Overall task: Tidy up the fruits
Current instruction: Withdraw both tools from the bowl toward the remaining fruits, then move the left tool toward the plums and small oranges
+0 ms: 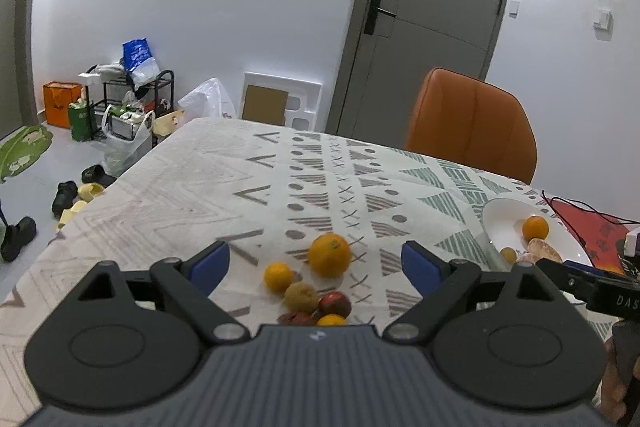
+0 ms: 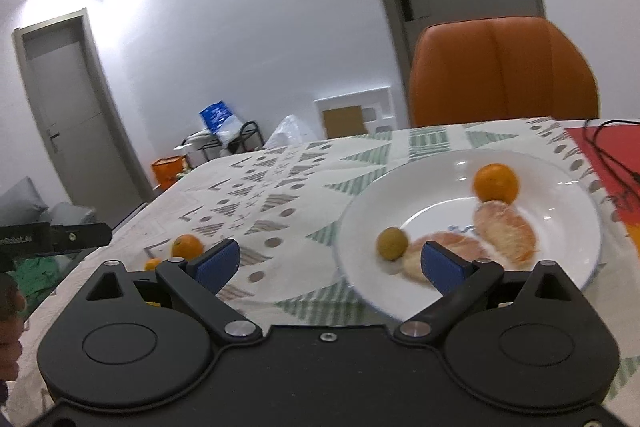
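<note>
— Fruits, where do they lie?

— Some loose on the patterned tablecloth [image 1: 168, 187], some in the white plate [image 2: 560, 195]. From the left wrist view, a large orange [image 1: 330, 254] sits nearest the middle, a small orange [image 1: 278, 277] just to its left, and closer in a brownish round fruit [image 1: 301, 297], a red fruit [image 1: 335, 303] and another small orange fruit [image 1: 331, 320], bunched together.

— And the plate?

— To the right on the table. It holds a whole orange [image 2: 495, 183] at the far side, two peeled citrus pieces [image 2: 506, 231] touching below it, and a small greenish-brown fruit [image 2: 393, 243] to their left.

— The grippers?

— The left gripper [image 1: 320, 267] hangs over the loose cluster, its blue fingers [image 1: 210, 265] spread wide, nothing between them. The right gripper [image 2: 332, 261] is above the plate's near left rim, fingers likewise wide apart and empty; that view is a little blurred.

— Anything behind?

— An orange chair [image 1: 472, 123] at the far side of the table.
</note>
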Tool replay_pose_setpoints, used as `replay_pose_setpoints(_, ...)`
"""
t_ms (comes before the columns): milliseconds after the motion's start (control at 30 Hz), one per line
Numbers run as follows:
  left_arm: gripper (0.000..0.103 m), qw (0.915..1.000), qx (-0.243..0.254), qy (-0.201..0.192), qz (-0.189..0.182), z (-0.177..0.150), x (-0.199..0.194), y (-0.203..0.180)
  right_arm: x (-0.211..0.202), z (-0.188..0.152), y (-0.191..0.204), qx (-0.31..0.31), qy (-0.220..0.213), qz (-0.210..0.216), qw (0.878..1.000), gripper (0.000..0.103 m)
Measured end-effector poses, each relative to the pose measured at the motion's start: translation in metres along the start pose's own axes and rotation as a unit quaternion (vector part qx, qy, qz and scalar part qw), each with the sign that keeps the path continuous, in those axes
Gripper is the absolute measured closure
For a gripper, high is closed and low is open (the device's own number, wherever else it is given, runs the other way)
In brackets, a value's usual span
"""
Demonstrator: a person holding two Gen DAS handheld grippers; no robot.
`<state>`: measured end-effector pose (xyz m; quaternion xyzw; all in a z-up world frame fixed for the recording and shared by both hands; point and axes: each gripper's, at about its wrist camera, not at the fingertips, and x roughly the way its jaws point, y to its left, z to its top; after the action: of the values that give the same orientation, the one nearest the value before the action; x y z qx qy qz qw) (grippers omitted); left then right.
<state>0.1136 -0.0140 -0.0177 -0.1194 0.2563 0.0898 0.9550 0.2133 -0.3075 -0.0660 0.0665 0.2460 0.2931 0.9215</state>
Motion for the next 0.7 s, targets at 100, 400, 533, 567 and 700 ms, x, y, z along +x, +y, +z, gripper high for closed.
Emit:
replay_pose_setpoints(100, 0.014, 0.9999, -0.010, 0.007, -0.001, -0.004, -0.001, 0.009, 0.003, -0.001, 0.010, -0.008, 0.011, 0.006, 1.000, 0.005)
replay_pose_setpoints(400, 0.033, 0.9994, -0.025, 0.020, -0.016, -0.018, 0.006, 0.029, 0.000, -0.001, 0.045, -0.048, 0.027, 0.019, 0.998, 0.010)
replay_pose_setpoints(533, 0.047, 0.9986, -0.030, 0.031, -0.028, -0.025, 0.015, 0.034, 0.007, -0.001, 0.059, -0.056, 0.038, 0.024, 0.997, 0.017)
replay_pose_setpoints(567, 0.048, 0.9983, -0.033, 0.036, -0.033, -0.026, 0.017, 0.036, 0.009, -0.001, 0.062, -0.057, 0.039, 0.026, 0.997, 0.017)
replay_pose_setpoints(700, 0.054, 0.9971, -0.039, 0.046, -0.046, -0.032, 0.026, 0.039, 0.017, -0.001, 0.074, -0.058, 0.049, 0.031, 0.997, 0.019)
